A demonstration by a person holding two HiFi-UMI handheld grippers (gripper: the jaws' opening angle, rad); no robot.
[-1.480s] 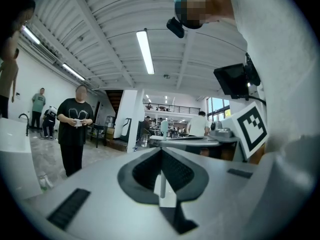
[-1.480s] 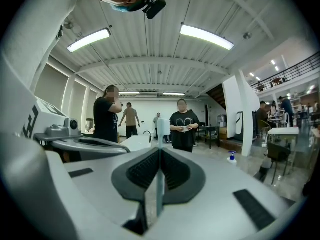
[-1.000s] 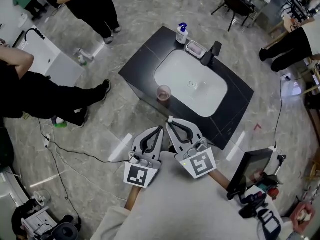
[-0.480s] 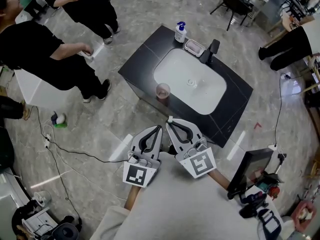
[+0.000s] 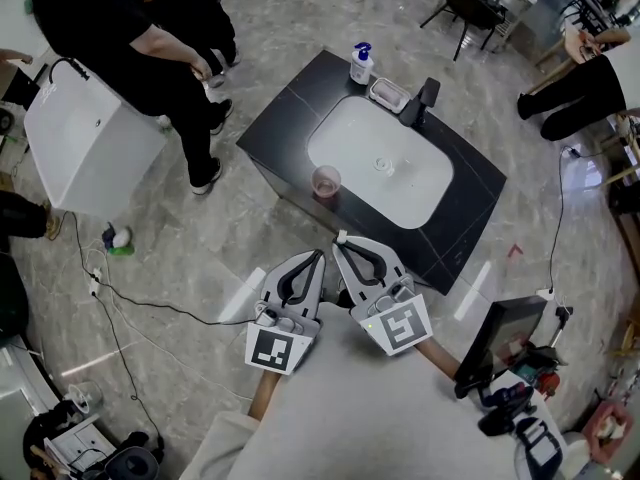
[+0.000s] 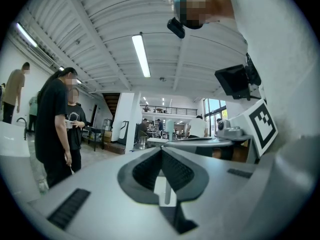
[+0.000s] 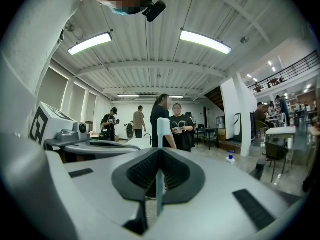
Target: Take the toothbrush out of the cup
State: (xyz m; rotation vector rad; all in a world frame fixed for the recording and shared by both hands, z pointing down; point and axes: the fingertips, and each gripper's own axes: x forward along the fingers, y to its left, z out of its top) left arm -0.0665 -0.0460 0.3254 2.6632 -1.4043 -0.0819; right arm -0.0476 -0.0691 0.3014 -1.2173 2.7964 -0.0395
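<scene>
Grey-shelled, both claws sit side by side close to the person's torso in the head view. We find the right claw (image 7: 159, 151) closed on the toothbrush (image 7: 163, 128). The pale handle is pinched between the ribbed pads, and the head projects past the tips. The left claw (image 6: 161, 149) is closed tip to tip. A pale strip shows in the gap behind its pads, and we cannot identify it.

Beyond the claws and well apart from them stands the black bench (image 5: 280, 133), with a white basin (image 5: 385, 173) set into it. The pinkish cup (image 5: 326, 182) stands upright on the bench's near edge, just beside the basin and well apart from the toothbrush. Along the far edge we note a pump bottle (image 5: 361, 65), a soap dish (image 5: 389, 95) and a black tap (image 5: 428, 100). Past the bench, people (image 5: 150, 38) stand on the grey floor (image 5: 300, 18).
</scene>
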